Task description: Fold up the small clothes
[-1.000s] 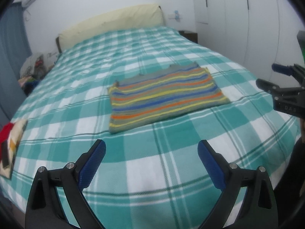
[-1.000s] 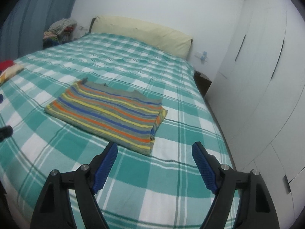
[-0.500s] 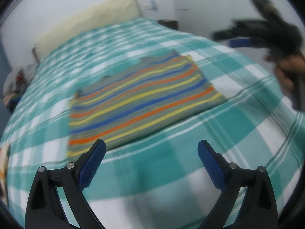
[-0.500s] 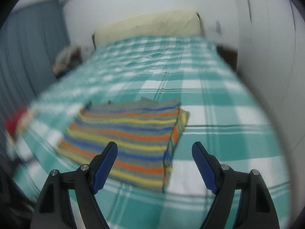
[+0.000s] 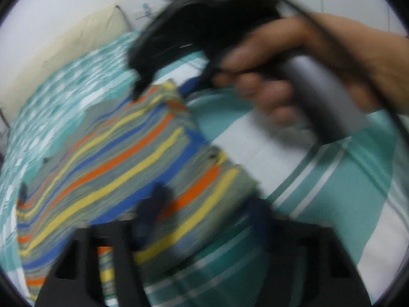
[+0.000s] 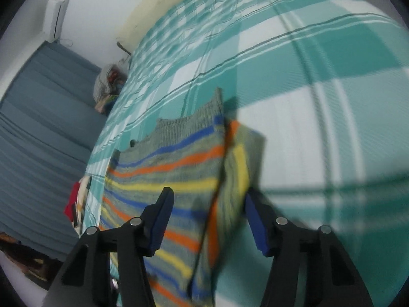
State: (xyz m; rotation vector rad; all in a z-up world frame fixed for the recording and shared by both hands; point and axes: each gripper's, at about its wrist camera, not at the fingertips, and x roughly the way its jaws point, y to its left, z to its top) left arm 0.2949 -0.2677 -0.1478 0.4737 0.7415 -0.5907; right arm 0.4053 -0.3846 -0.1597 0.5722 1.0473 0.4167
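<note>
A folded striped sweater (image 5: 115,158) of grey, orange, yellow and blue lies on the teal checked bed cover (image 5: 332,192). My left gripper (image 5: 207,208) is blurred and low over the sweater's near right corner; its jaws are closing with that corner between them, and a gap still shows. A hand (image 5: 281,58) holds my right gripper (image 5: 163,90) at the far right corner. In the right wrist view the right gripper (image 6: 208,222) straddles the folded right edge of the sweater (image 6: 166,166). Its jaws are closing too, and the pads stand clear of the cloth.
A cream pillow (image 5: 64,58) lies at the head of the bed. Along the far side hang grey-blue curtains (image 6: 38,128), with a heap of clothes (image 6: 110,84) beside them and a red item (image 6: 72,199) on the bed's edge. The bed cover (image 6: 306,64) spreads wide to the right.
Both grippers dropped from above the bed's foot down onto the sweater's right side. Their jaws narrowed from wide open. The right gripper rolled, tilting its view.
</note>
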